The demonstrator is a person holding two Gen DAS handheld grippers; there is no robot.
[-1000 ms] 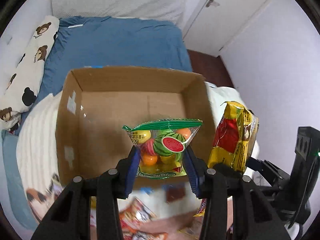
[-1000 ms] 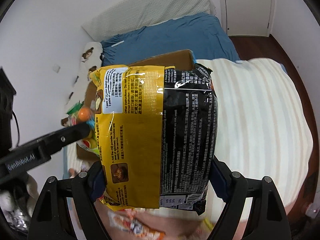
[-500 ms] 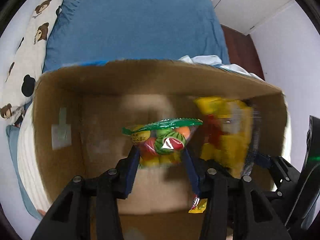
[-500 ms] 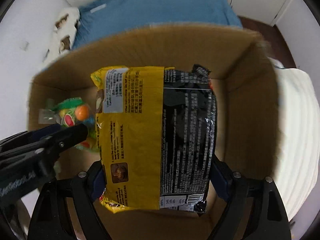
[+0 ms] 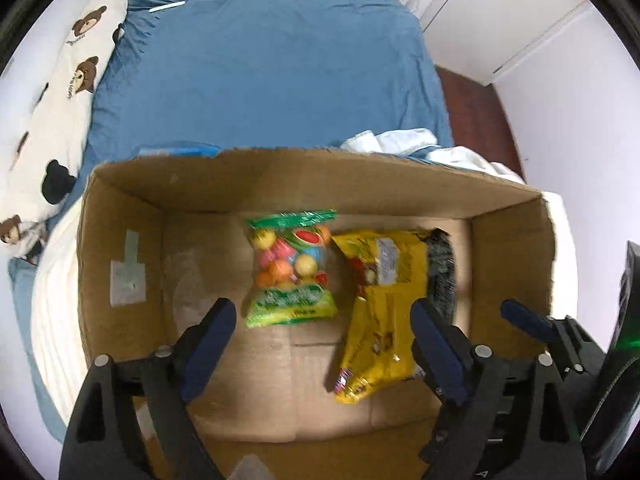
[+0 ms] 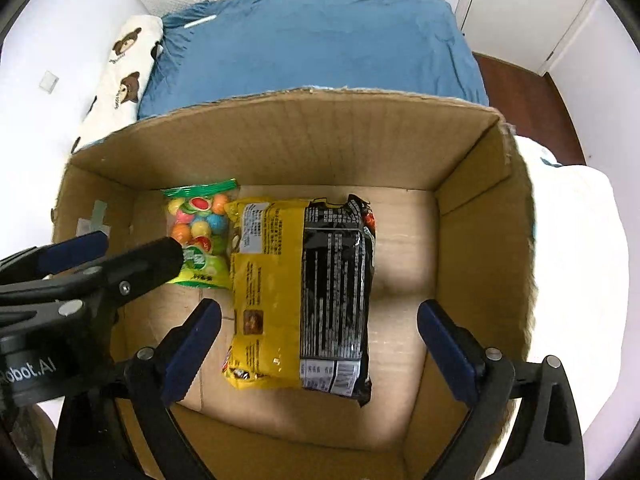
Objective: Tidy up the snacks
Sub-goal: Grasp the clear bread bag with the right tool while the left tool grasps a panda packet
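Inside the open brown cardboard box (image 5: 120, 240), the clear bag of colourful fruit candies (image 5: 290, 270) lies ahead of the left gripper (image 5: 324, 344), jaws apart. Beside it, the yellow-and-black snack packet (image 6: 304, 296) lies between the right gripper (image 6: 320, 344) jaws, spread wide, empty.

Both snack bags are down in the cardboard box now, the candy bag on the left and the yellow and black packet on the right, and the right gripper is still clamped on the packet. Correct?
Not quite: the right gripper is open, its fingers clear of the yellow and black packet, as the right wrist view shows. The clear candy bag and the packet do lie in the brown cardboard box, candy bag on the left.
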